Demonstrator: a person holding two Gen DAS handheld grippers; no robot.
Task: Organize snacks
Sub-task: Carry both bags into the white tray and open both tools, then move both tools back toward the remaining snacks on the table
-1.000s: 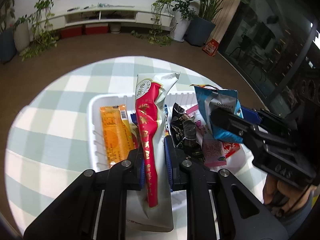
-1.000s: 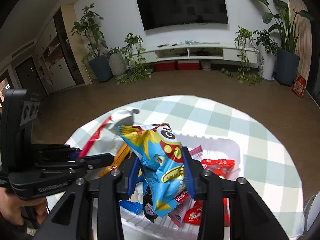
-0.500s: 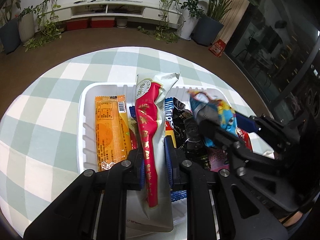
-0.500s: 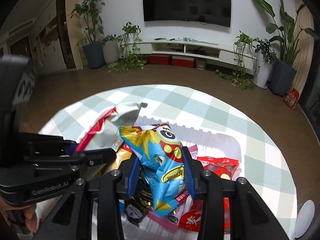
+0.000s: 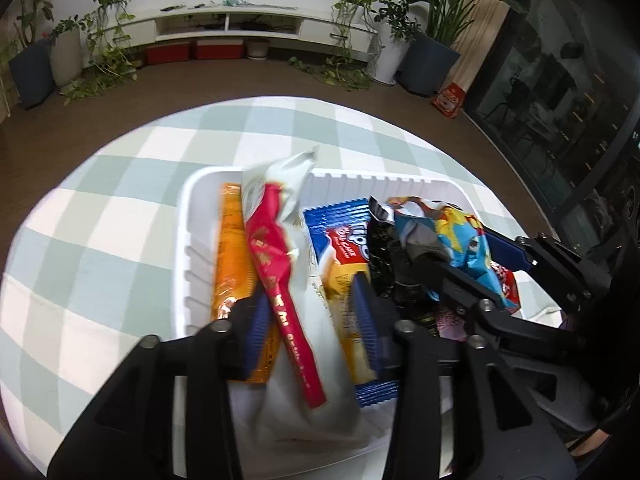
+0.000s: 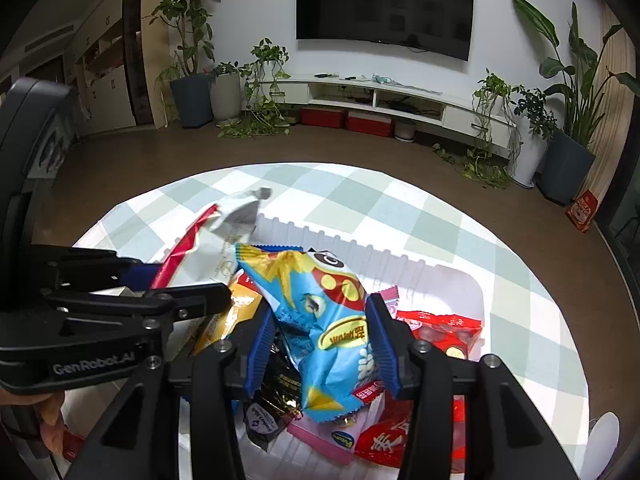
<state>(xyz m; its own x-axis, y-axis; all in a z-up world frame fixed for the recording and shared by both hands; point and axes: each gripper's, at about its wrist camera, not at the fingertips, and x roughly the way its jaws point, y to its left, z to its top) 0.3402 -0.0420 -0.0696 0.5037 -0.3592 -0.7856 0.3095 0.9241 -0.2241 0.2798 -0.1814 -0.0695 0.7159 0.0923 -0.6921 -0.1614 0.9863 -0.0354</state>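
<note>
Checked cloth is lying under the white tray [image 5: 182,264]. Over its left half my left gripper [image 5: 310,320] is opening, dropping the red-and-white packet [image 5: 276,256]; rightward, my right gripper [image 6: 320,344] is opening around the blue snack bag [image 6: 320,320] — most snacks look binned.

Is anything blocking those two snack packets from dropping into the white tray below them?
Nothing visible blocks them. The red-and-white packet between the opening left gripper jaws and the blue cartoon packet between the opening right gripper jaws sit directly over the white plastic tray; only other snacks lie beneath.
</note>
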